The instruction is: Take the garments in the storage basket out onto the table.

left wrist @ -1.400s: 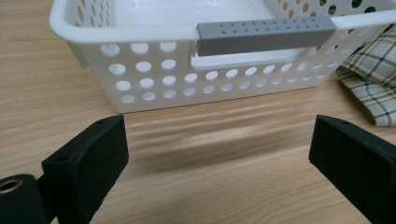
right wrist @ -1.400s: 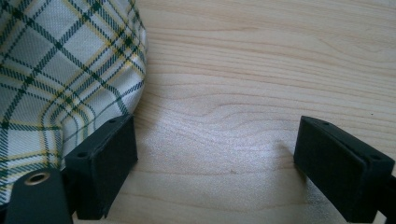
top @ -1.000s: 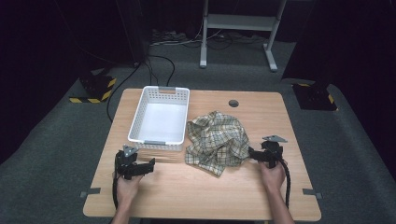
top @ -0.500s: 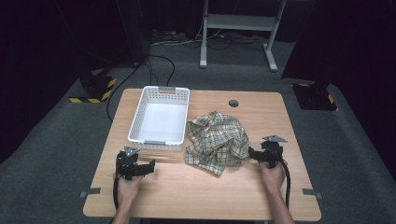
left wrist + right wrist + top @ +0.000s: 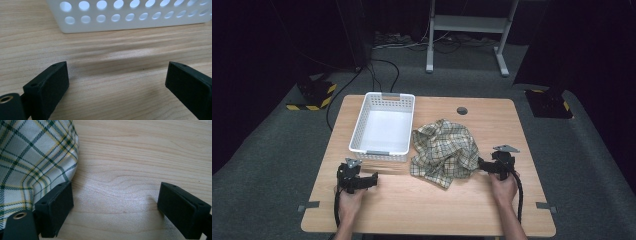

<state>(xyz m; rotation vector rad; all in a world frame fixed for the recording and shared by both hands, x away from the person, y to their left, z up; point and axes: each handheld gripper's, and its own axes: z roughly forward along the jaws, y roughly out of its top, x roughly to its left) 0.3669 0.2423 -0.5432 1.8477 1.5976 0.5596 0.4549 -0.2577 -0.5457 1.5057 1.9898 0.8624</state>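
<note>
A crumpled green and yellow plaid cloth (image 5: 444,150) lies in the middle of the wooden table (image 5: 422,200), right beside a white perforated basket (image 5: 383,127) with nothing in it. My right gripper (image 5: 484,165) rests on the table at the cloth's right edge, open, with bare wood between its jaws; its left jaw touches the plaid cloth (image 5: 30,162). My left gripper (image 5: 369,179) sits open near the front left, just short of the basket's near wall (image 5: 130,15), with only wood between its jaws.
A small dark round hole (image 5: 462,110) marks the table's far side. Beyond the table stand a metal frame (image 5: 467,30), floor cables and yellow-black striped floor blocks (image 5: 312,95). Bare wood lies along the front edge between my hands.
</note>
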